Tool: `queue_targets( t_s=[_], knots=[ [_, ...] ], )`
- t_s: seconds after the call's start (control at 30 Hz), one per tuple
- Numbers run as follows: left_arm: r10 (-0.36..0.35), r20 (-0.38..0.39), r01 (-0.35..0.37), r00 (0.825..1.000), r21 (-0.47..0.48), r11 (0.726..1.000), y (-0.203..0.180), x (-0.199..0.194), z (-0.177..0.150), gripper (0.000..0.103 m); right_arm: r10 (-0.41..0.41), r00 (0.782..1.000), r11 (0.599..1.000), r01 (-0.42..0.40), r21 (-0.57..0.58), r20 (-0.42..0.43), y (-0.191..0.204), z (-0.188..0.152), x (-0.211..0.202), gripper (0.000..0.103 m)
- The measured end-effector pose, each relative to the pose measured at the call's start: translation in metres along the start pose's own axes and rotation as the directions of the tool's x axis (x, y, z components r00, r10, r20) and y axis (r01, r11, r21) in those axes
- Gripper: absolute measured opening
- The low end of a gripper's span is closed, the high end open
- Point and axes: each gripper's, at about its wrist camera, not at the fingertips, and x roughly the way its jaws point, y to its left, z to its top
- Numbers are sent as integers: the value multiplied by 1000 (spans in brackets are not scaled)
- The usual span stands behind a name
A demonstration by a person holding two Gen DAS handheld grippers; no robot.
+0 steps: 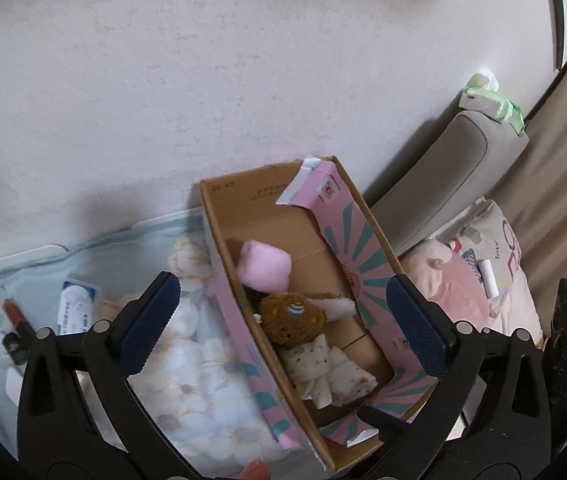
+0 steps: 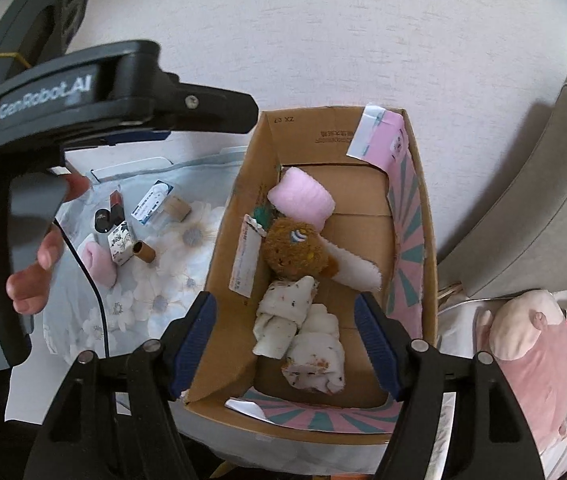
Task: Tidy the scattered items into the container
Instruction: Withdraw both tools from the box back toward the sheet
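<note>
A cardboard box with pink patterned sides stands on a floral sheet. Inside lie a pink rolled cloth, a brown plush toy, a flat packet and two white rolled cloths. My right gripper hangs open over the white rolls, touching nothing. My left gripper stands wide open above the box, nothing between its fingers. Left of the box, the sheet holds a lipstick, a black cap, a blue-white packet, a brown tube, a small patterned box and a pink rolled cloth.
A hand holds the left tool's body at upper left of the right wrist view. A grey sofa arm and a pink pig cushion lie right of the box. The wall is close behind the box.
</note>
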Motion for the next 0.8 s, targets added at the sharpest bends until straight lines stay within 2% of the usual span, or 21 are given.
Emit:
queue_targets(
  t_s=[0.2, 0.37, 0.53, 0.8],
  knots=[
    [20, 19, -20, 1000, 25, 999, 8, -18, 2, 103, -4, 1000, 1000, 4, 4, 14, 11, 3, -1, 67],
    [38, 41, -39, 998, 28, 999, 20, -34, 4, 103, 20, 1000, 999, -20, 35, -8, 16, 6, 0, 67],
    [27, 65, -30, 997, 32, 999, 34, -51, 5, 103, -27, 1000, 998, 27, 58, 7, 21, 11, -6, 67],
    [38, 101, -40, 994, 14, 999, 66, -92, 2, 103, -43, 998, 997, 40, 64, 42, 34, 29, -19, 67]
  ],
)
